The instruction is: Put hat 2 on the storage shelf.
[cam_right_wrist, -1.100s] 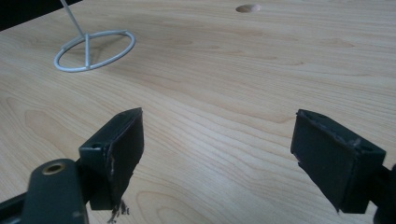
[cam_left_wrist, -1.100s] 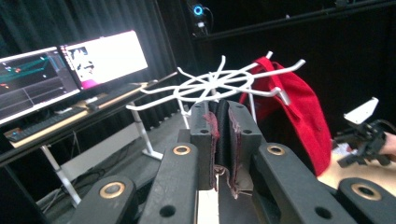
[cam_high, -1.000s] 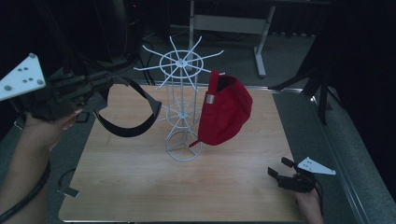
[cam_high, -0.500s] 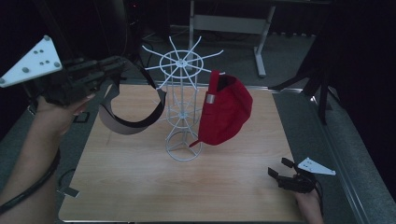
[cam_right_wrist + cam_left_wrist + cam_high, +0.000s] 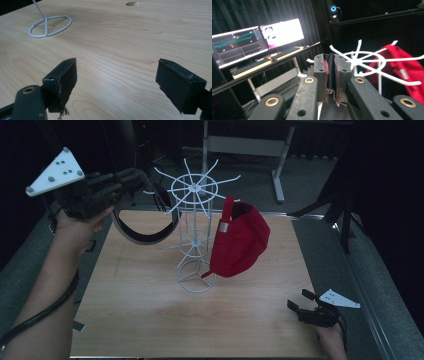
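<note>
Here, by item:

Stand: a white wire rack [image 5: 194,227] stands upright near the middle of the wooden table [image 5: 150,320], its ring base on the top and spokes fanning out from the hub at its head.

What hangs on it: a red cap [image 5: 239,241] hangs from the side of the rack facing the table's right edge, clear of the tabletop.

Left gripper [image 5: 131,179]: raised above the table's far-left corner, jaws pinched tight on a dark cap [image 5: 145,222]. In the left gripper view a strip of black fabric [image 5: 331,72] sits squeezed between the two pads.

Dark cap: it dangles as a curved loop below the jaws, just beside the rack's spokes; whether it touches them I cannot tell.

Right gripper [image 5: 300,307]: low at the table's near-right corner, jaws spread wide with nothing between them. Its own view looks across bare wood to the rack's base ring [image 5: 50,25].

Cut off or hard to make out: most of the dark cap is lost against the dim background, so its shape is uncertain. The rack's stem leaves the top edge of the right gripper view. Monitors [image 5: 257,41] glow behind the left gripper; their contents are unreadable.
</note>
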Available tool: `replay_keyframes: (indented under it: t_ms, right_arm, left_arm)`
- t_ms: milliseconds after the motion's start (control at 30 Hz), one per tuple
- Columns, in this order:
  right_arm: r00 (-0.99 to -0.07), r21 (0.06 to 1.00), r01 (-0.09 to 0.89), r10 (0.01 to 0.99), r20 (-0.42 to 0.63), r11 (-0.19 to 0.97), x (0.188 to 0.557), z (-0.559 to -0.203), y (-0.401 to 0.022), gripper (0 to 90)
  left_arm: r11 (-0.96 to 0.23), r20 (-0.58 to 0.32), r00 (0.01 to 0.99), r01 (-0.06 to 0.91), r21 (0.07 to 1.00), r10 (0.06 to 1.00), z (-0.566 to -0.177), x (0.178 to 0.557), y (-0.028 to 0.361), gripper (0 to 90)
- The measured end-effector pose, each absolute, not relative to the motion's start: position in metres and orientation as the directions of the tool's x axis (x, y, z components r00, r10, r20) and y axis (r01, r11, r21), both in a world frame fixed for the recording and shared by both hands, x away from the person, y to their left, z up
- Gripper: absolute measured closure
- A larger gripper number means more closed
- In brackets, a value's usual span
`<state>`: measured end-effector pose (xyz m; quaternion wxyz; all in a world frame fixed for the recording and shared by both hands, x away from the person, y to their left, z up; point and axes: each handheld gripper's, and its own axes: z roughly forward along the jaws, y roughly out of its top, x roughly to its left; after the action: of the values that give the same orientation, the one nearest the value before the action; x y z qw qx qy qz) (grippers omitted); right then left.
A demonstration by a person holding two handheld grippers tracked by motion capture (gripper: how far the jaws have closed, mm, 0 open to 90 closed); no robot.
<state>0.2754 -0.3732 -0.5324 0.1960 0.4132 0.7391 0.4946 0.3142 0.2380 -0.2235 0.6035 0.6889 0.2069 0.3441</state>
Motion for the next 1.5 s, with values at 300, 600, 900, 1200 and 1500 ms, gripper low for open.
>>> replay_keyframes:
  t_ms: [300,600,900,1200,1500]
  right_arm:
    - [-0.584,0.894,0.414,0.804,0.117,0.171,0.275,-0.532,-0.373,17.1]
    - [-0.584,0.895,0.412,0.803,0.116,0.170,0.274,-0.530,-0.374,17.1]
    - [-0.583,0.895,0.412,0.804,0.115,0.171,0.274,-0.530,-0.374,17.1]
    - [-0.588,0.894,0.412,0.801,0.113,0.177,0.275,-0.530,-0.371,17.1]
    - [-0.590,0.895,0.409,0.800,0.111,0.178,0.275,-0.529,-0.370,17.1]
  left_arm:
    - [-0.187,0.193,0.668,-0.082,0.979,0.719,-0.232,0.326,0.237,82.9]
    - [-0.195,0.171,0.655,-0.036,0.980,0.737,-0.241,0.331,0.237,81.4]
    - [-0.211,0.174,0.662,-0.024,0.977,0.729,-0.258,0.323,0.239,78.4]
    - [-0.222,0.179,0.678,-0.023,0.975,0.713,-0.266,0.312,0.247,62.2]
    - [-0.184,0.143,0.694,-0.016,0.983,0.706,-0.277,0.299,0.257,58.4]
